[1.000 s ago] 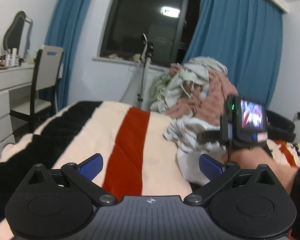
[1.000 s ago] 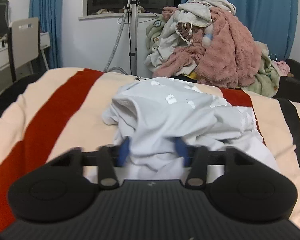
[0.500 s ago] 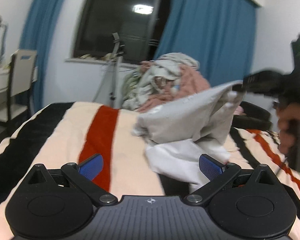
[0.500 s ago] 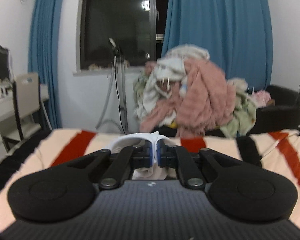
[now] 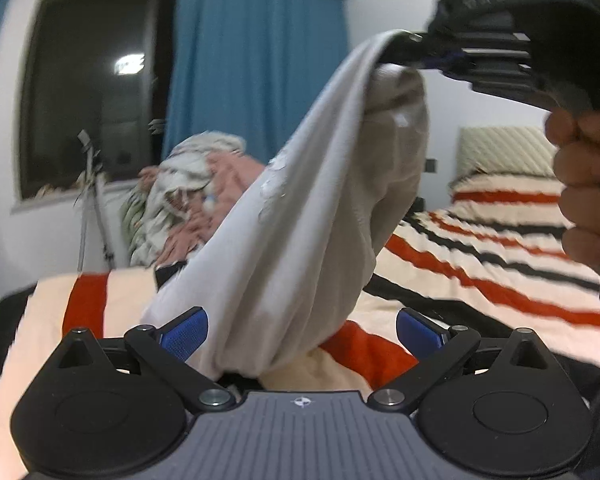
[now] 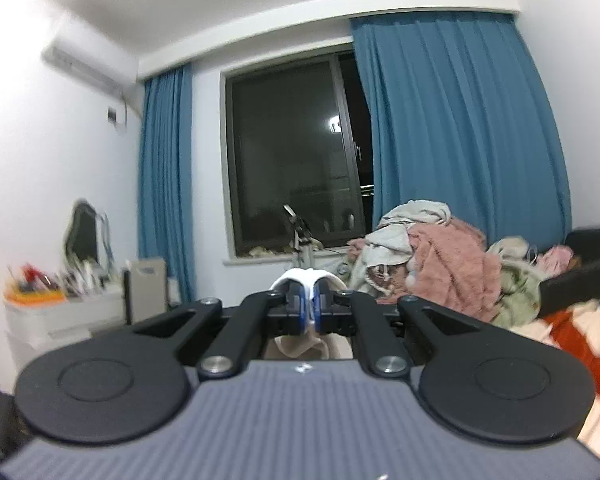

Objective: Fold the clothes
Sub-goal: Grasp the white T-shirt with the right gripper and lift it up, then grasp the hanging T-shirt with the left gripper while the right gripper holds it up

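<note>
A pale grey garment (image 5: pixel 300 216) fills the centre of the left wrist view, hanging in a long drape from the upper right of the frame down to the lower middle. Its top edge is pinched in the right gripper (image 5: pixel 440 56), whose jaws are pressed together on the cloth at the upper right; a hand (image 5: pixel 584 184) grips that tool's handle at the right edge. In the right wrist view the same pinch shows at centre: a fold of white cloth (image 6: pixel 306 280) bulges between and above the closed blue pads (image 6: pixel 296 308).

The left gripper (image 5: pixel 300 330) sits at the bottom of its own view, jaws spread wide and holding nothing. The garment's lower end hangs between the blue pads (image 5: pixel 184 334), nearer the left one, and hides the bed behind it.

Beneath lies a bed (image 5: pixel 480 272) covered in cream, red and black stripes, running from lower left to the right edge. A heap of clothes (image 6: pixel 432 256), pink, beige and green, rises beyond the bed, centre right in the right wrist view. Behind it are a dark window (image 6: pixel 296 160), blue curtains (image 6: pixel 460 128) and a metal stand (image 5: pixel 92 200). At the left of the right wrist view stand a white dresser (image 6: pixel 60 320), a mirror (image 6: pixel 84 232) and a chair (image 6: pixel 146 284); all are blurred.
</note>
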Available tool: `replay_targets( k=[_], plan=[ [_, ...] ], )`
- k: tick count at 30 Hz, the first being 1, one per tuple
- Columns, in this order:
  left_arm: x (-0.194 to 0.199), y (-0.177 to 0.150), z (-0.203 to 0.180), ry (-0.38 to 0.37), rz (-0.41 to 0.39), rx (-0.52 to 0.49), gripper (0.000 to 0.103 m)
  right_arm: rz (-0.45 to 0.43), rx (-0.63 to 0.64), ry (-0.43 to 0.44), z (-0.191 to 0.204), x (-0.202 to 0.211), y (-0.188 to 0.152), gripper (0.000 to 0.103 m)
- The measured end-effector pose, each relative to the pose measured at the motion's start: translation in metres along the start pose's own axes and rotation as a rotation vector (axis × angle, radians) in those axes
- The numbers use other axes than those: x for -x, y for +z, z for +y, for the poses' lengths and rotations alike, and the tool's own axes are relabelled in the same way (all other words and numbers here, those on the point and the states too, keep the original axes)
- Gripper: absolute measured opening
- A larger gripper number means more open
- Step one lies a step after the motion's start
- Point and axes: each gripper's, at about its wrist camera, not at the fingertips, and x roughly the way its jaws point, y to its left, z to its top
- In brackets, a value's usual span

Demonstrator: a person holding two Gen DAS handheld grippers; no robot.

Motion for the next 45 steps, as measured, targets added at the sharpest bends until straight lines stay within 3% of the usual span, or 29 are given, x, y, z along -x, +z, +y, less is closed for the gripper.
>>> replay_targets(
  k=[3, 4, 6, 9, 13, 15, 17, 18, 19, 20, 26, 30, 37, 40, 41, 45],
  plan=[
    [-0.006, -0.011, -0.032, -0.018, -0.016, -0.101, 0.099, -0.011, -0.123, 0.005, -0.023, 0.02, -0.009, 0.007],
    [-0.01, -0.015, -0.042, -0.027, -0.051, -0.124, 0.092, -0.004, -0.153, 0.005, -0.029, 0.026, -0.013, 0.007],
    [-0.015, -0.023, -0.063, -0.069, -0.144, -0.157, 0.091, 0.029, -0.189, -0.003, -0.044, 0.027, -0.022, 0.007],
    [-0.041, -0.03, -0.094, -0.087, -0.104, -0.184, 0.09, 0.062, -0.228, -0.036, -0.066, 0.024, -0.036, 0.007],
    [-0.083, -0.052, -0.12, -0.016, -0.047, -0.298, 0.085, 0.092, -0.291, -0.066, -0.093, 0.017, -0.048, 0.008],
    [-0.104, -0.063, -0.133, 0.021, -0.018, -0.356, 0.074, 0.115, -0.305, -0.088, -0.101, 0.013, -0.053, 0.008],
    [-0.118, -0.065, -0.137, 0.056, 0.002, -0.365, 0.045, 0.143, -0.318, -0.09, -0.105, 0.009, -0.057, 0.008],
    [-0.125, -0.066, -0.139, 0.074, 0.012, -0.368, 0.035, 0.157, -0.325, -0.089, -0.107, 0.007, -0.06, 0.008],
    [-0.127, -0.064, -0.131, 0.096, 0.012, -0.343, 0.012, 0.173, -0.327, -0.096, -0.109, 0.005, -0.062, 0.008],
    [-0.13, -0.061, -0.122, 0.118, 0.011, -0.315, 0.003, 0.191, -0.326, -0.109, -0.11, 0.002, -0.065, 0.008],
    [-0.102, -0.031, -0.077, 0.182, -0.057, -0.026, 0.001, 0.294, -0.319, -0.185, -0.118, -0.014, -0.08, 0.008],
    [-0.091, -0.023, -0.067, 0.16, -0.085, 0.053, 0.001, 0.324, -0.333, -0.196, -0.119, -0.014, -0.084, 0.008],
    [-0.023, 0.011, -0.013, 0.112, -0.196, 0.185, 0.001, 0.435, -0.298, -0.154, -0.108, -0.021, -0.094, 0.01],
    [-0.019, 0.018, 0.009, 0.105, -0.17, 0.234, 0.001, 0.545, -0.266, -0.127, -0.101, -0.034, -0.108, 0.019],
    [-0.022, 0.019, 0.018, 0.093, -0.138, 0.257, 0.001, 0.58, -0.257, -0.125, -0.099, -0.039, -0.114, 0.028],
    [-0.057, 0.021, 0.058, 0.096, -0.001, 0.336, 0.001, 0.687, -0.258, -0.126, -0.093, -0.051, -0.133, 0.031]
  ],
)
